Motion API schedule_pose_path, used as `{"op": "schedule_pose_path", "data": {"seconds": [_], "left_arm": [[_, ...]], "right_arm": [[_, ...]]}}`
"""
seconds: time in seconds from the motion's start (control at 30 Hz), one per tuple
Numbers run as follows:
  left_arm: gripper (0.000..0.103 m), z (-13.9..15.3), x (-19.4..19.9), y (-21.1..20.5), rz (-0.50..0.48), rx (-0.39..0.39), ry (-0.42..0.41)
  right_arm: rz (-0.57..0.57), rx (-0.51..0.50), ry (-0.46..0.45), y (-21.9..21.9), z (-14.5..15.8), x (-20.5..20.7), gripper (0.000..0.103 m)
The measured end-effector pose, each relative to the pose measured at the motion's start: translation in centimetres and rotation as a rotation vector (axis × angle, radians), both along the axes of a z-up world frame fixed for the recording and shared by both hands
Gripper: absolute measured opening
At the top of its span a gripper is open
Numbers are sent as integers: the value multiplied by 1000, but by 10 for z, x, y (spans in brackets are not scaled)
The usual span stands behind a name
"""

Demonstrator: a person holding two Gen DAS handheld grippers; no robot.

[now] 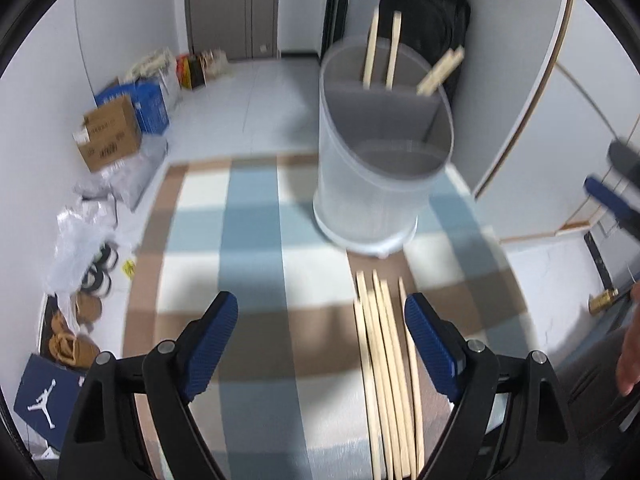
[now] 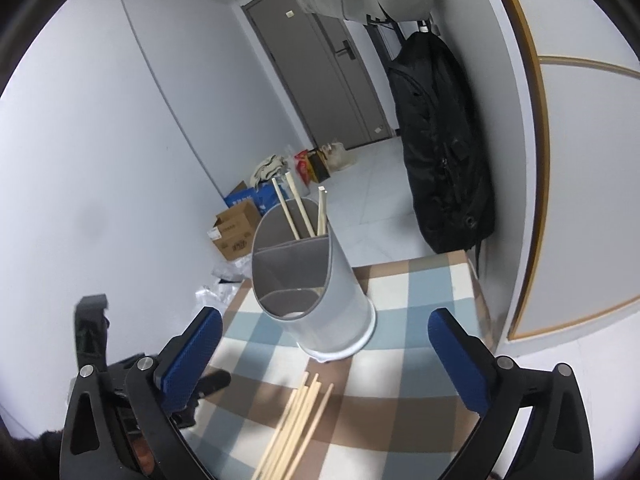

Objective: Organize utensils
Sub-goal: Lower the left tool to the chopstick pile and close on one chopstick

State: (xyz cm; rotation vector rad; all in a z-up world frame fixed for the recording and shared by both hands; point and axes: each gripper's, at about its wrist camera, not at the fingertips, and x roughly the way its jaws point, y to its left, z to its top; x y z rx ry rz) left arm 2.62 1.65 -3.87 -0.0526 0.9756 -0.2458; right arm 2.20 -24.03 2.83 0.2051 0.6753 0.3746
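Observation:
A white round utensil holder (image 1: 384, 184) (image 2: 320, 292) with a grey divider stands on a checked tablecloth (image 1: 248, 240) (image 2: 420, 300). Several wooden chopsticks (image 1: 394, 52) (image 2: 296, 208) stick up from its far compartment. Its near compartment looks empty. A loose bundle of chopsticks (image 1: 386, 360) (image 2: 298, 420) lies flat on the cloth in front of the holder. My left gripper (image 1: 322, 308) hangs open above the cloth, with the bundle just inside its right finger. My right gripper (image 2: 326, 320) is open wide, the bundle below and between its fingers, nothing gripped.
A black bag (image 2: 440, 140) hangs on the wall behind the table's right side. Cardboard boxes (image 1: 108, 136), plastic bags and a shoe box (image 1: 44, 396) lie on the floor beyond the table's left edge. A hand (image 1: 630, 360) shows at the right edge.

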Motion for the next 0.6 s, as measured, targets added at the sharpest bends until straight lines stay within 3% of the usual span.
{"op": "schedule_pose_path", "data": {"seconds": [0.27,0.5,0.6], "left_arm": [[82,-33,2,-10,-9,59,130],[82,-41,-2,-17,-28,156,168],[82,-45,-1,-14,-7,143,181]], "right_arm": [[-52,-23,46,-3,-7,-6,103],[-97,-16,98,-16,-12,-5,103],[-110,3,107,-22,-13,-5,103]]}}
